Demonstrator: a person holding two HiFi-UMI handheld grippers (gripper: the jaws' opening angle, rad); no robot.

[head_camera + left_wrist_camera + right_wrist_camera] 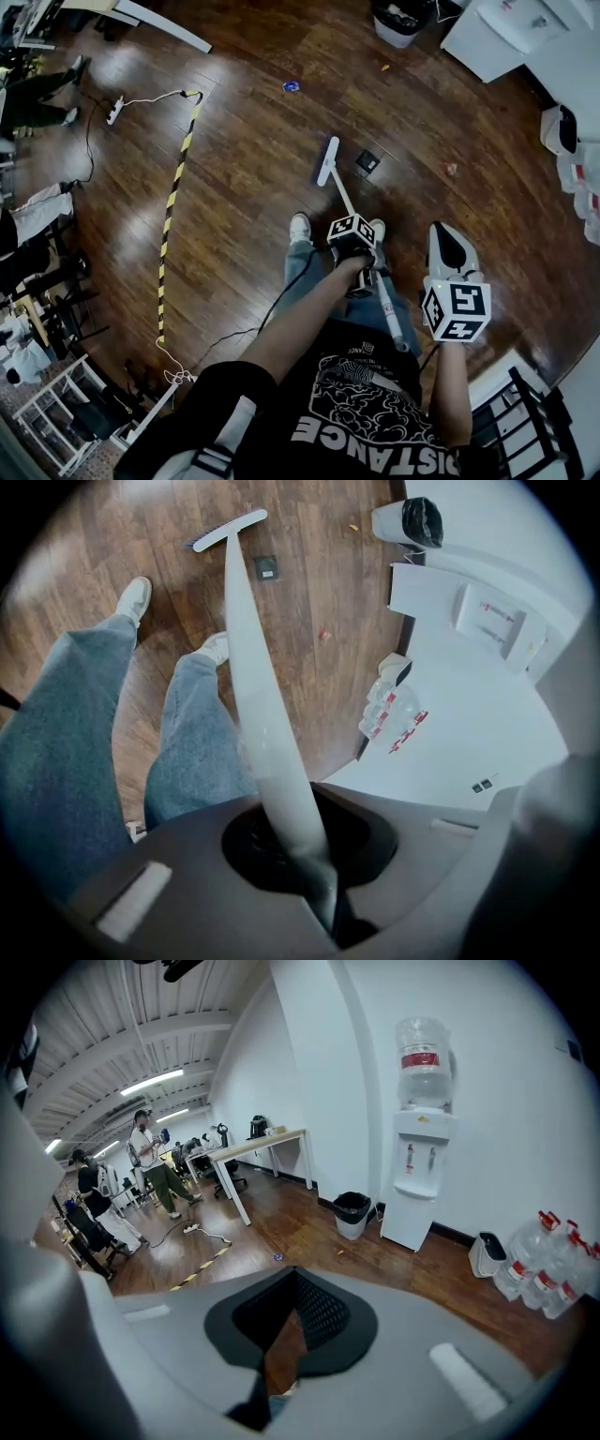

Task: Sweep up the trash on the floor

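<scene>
We've got the left gripper [315,869] clenched on the long white broom handle [251,667]; right gripper [451,246] pinched closed, empty.

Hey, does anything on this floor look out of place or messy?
Yes. Loose litter dots the wooden floor: a blue scrap, a small orange bit near the bin, and a reddish scrap right of the broom head. None is swept up yet.
</scene>
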